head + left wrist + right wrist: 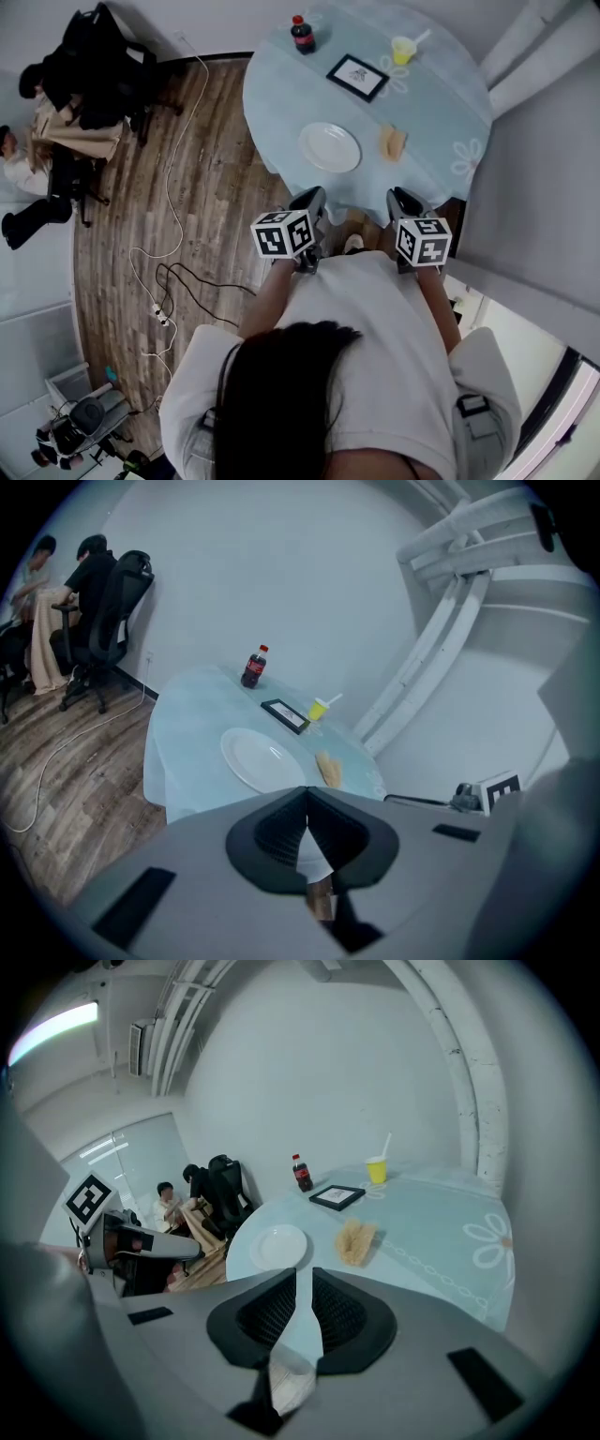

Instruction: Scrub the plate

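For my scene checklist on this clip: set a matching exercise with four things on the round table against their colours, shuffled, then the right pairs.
Things:
1 plate
2 bottle
3 cup
4 frame

Colours:
A yellow
B black-edged
C white
D dark with a red cap

Pairs: 1-C, 2-D, 3-A, 4-B

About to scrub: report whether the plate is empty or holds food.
Empty: the plate shows a bare white surface in all three views.
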A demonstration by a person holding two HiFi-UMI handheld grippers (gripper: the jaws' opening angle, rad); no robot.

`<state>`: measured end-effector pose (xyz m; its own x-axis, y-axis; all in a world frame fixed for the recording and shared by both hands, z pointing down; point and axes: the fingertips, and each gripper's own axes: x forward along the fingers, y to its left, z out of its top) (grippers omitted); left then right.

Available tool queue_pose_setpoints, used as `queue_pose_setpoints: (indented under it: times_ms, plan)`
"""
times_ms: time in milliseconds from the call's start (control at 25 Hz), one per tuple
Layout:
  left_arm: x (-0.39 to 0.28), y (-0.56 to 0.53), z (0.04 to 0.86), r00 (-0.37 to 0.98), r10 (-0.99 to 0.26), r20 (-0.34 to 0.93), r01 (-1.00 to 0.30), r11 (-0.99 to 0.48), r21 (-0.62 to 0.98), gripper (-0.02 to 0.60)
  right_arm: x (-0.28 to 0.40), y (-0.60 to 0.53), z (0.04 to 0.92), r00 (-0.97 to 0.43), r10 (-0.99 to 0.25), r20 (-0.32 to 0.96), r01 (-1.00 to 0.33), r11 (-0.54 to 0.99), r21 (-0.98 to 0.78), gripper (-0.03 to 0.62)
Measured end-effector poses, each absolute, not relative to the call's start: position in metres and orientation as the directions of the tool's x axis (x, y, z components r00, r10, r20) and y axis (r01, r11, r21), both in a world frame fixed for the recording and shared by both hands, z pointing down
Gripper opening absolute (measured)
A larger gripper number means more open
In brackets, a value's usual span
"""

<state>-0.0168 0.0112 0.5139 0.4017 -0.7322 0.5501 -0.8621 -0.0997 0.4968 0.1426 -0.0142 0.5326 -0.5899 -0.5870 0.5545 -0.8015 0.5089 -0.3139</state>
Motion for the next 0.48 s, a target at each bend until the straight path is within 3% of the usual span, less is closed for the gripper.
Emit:
queue_pose_setpoints:
  times_ms: [480]
  plan:
    - [-0.014,0.007,0.515,0.372,-0.743,0.556,-0.852,-0.035,0.523,0.009,0.152,-0.037,0.537,-0.582,-0.589,0.560,-0.804,0.518,-0.291,0.043]
